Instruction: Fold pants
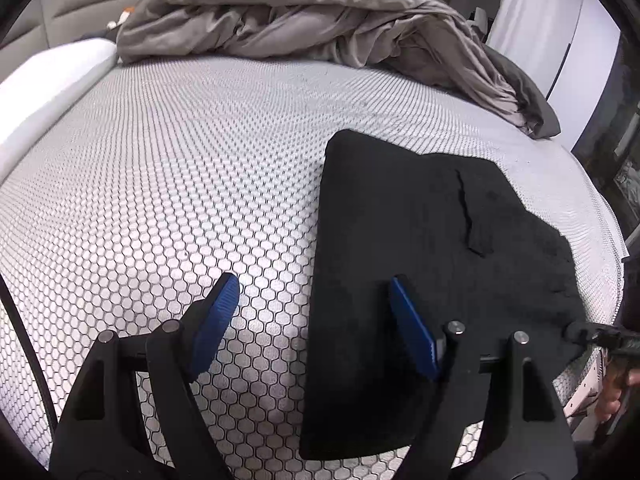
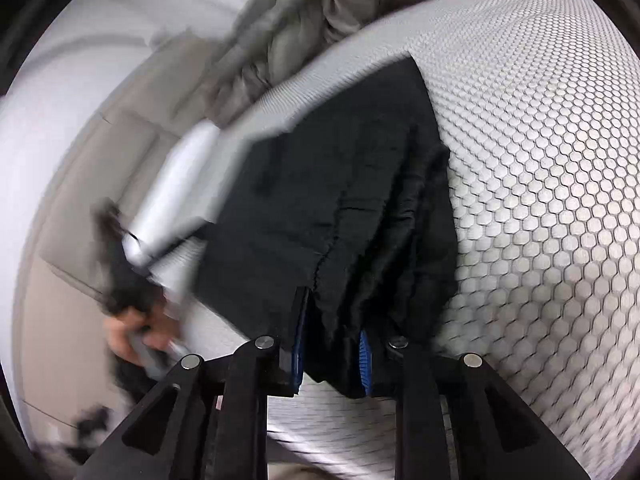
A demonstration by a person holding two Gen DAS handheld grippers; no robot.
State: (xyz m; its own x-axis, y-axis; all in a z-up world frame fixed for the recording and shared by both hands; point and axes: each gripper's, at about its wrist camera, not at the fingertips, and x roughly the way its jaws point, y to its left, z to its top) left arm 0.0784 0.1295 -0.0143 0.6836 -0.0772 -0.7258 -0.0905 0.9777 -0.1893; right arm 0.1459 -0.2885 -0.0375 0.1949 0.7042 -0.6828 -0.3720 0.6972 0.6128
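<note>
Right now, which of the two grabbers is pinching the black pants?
The right gripper. Its blue pads are squeezed on a bunched edge of the black pants. The left gripper is wide open, holding nothing, one finger over the bed and one over the pants.

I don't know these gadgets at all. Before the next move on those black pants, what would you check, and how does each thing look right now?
1. Right gripper has a grip on the pants: ok, fabric is bunched between its blue pads.
2. Left gripper free to help: ok, open and holding nothing.
3. Pants lie flat: ok in the left view, one small crease showing.
4. Room on the mattress for a fold: ok, bare beside the pants.
5. Grey blanket out of the way: ok, heaped at the far end.
6. Grip is secure: cannot tell, right view is blurred.
</note>
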